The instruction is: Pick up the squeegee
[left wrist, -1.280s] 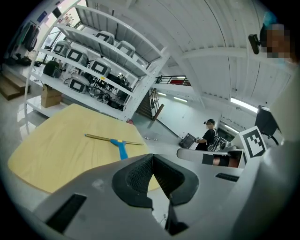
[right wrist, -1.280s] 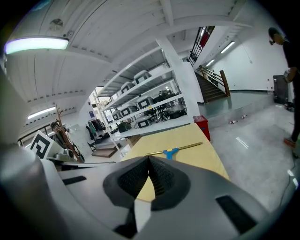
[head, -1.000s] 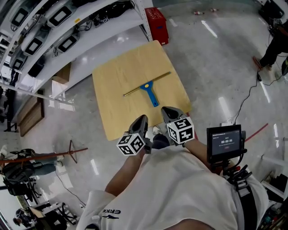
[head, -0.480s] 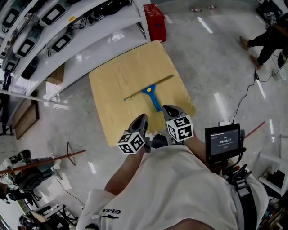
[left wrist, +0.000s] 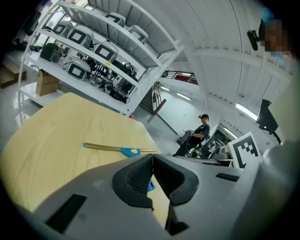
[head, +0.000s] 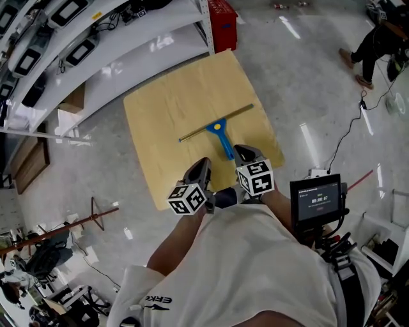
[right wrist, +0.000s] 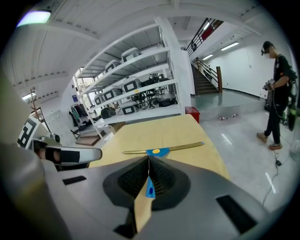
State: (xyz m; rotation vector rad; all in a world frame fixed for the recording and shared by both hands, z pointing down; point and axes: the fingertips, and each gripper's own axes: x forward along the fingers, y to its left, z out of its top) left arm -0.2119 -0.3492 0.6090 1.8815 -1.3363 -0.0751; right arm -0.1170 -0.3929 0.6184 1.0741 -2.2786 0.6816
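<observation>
A squeegee [head: 220,136] with a blue handle and a long brass blade lies flat in the middle of the square wooden table [head: 160,108], handle end toward me. My right gripper [head: 241,152] is shut and empty, just right of the handle's near end, over the table's near edge. In the right gripper view the squeegee [right wrist: 159,151] lies straight ahead of the closed jaws. My left gripper [head: 203,163] is also shut and empty, at the near edge left of the handle. Its own view shows the squeegee [left wrist: 125,150] ahead and slightly left.
White shelving [head: 96,45] loaded with devices runs along the table's far left side, with a red crate [head: 223,19] at its end. A person [head: 377,41] stands at the far right near floor cables. A small screen [head: 316,201] hangs at my right side.
Both grippers have moved forward and down toward the table, closing on the squeegee's handle end. Their jaws have stayed shut. The squeegee has not moved on the table.
</observation>
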